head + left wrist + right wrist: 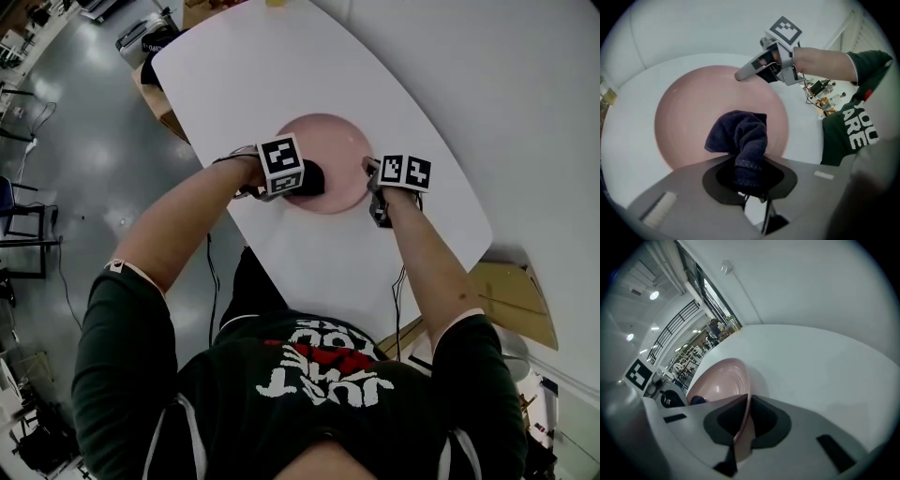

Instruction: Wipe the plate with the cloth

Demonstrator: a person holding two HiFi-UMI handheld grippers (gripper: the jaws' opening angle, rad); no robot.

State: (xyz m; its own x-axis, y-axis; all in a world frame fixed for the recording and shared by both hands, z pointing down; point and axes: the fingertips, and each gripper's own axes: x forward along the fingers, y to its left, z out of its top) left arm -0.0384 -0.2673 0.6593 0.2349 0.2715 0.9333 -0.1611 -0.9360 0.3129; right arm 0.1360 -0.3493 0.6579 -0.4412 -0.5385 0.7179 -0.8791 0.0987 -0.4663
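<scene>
White bench (pixel 234 75) bears a round pink plate (pixel 330 139) — right claw (pixel 371 174) clenched on its rim, left claw (pixel 298 180) grasping a dark blue cloth (pixel 740 136) — best swept flat in overlapping arcs.

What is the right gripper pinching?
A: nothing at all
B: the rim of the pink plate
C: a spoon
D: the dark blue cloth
B: in the right gripper view, the right gripper has its jaws shut on the rim of the pink plate, while the left gripper holds the dark cloth.
</scene>
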